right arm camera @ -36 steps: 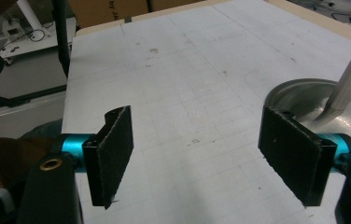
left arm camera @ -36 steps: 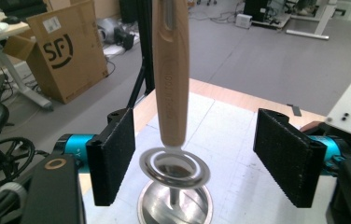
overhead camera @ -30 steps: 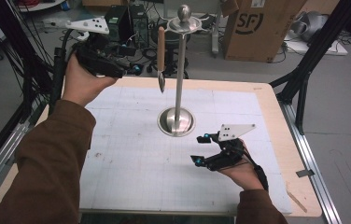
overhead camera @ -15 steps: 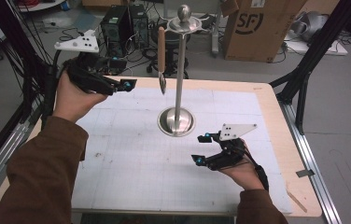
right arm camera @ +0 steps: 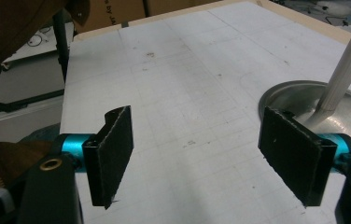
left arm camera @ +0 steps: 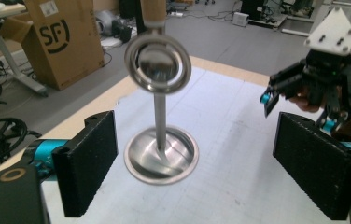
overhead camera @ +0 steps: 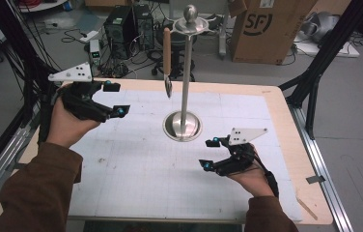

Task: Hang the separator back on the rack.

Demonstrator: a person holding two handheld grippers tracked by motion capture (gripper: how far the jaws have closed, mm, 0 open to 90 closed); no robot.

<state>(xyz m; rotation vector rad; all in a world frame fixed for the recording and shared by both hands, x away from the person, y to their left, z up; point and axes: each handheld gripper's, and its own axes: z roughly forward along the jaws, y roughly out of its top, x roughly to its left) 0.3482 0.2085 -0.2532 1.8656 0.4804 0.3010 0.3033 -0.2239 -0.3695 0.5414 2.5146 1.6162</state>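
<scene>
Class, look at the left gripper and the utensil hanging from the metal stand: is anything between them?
Nothing visible. The left gripper, its jaws just opened and empty, faces the hanging utensil across open air above the table.

Both forearms wear brown sleeves (overhead camera: 34,188). Left gripper (overhead camera: 113,99): black body, grey three-cornered plate at 12 o'clock, cyan jaw mounts. Right gripper (overhead camera: 209,153): same build, with black rough-textured pads (right arm camera: 115,149).
</scene>
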